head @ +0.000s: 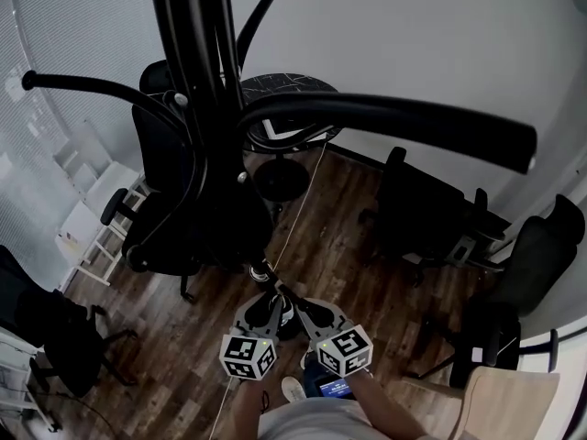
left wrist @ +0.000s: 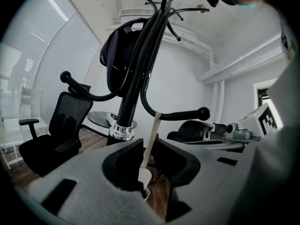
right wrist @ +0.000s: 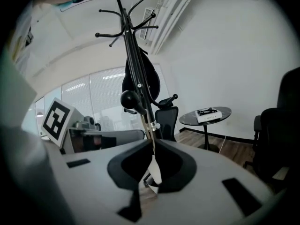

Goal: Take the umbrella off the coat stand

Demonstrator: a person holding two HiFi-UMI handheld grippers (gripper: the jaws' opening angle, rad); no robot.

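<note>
The black coat stand [head: 206, 81] rises in front of me, with curved hook arms [head: 394, 117] spreading over the floor. A long black umbrella [left wrist: 136, 74] hangs close along its pole, ending low in a silver collar [head: 260, 269]. A thin pale strap [left wrist: 152, 135] runs down from one hook arm into my jaws. My left gripper [left wrist: 147, 154] is shut on the strap's lower end. My right gripper [right wrist: 153, 150] is shut on the same strap [right wrist: 153, 161] from the other side. In the head view both grippers [head: 271, 293] [head: 287, 293] meet tip to tip just under the collar.
Black office chairs [head: 165, 209] [head: 431, 214] stand on the wood floor on both sides of the stand. A small round table [right wrist: 207, 115] with a box on it is behind. A dark bulky item [left wrist: 119, 55] hangs high on the stand. A white shelf [head: 92, 218] stands at left.
</note>
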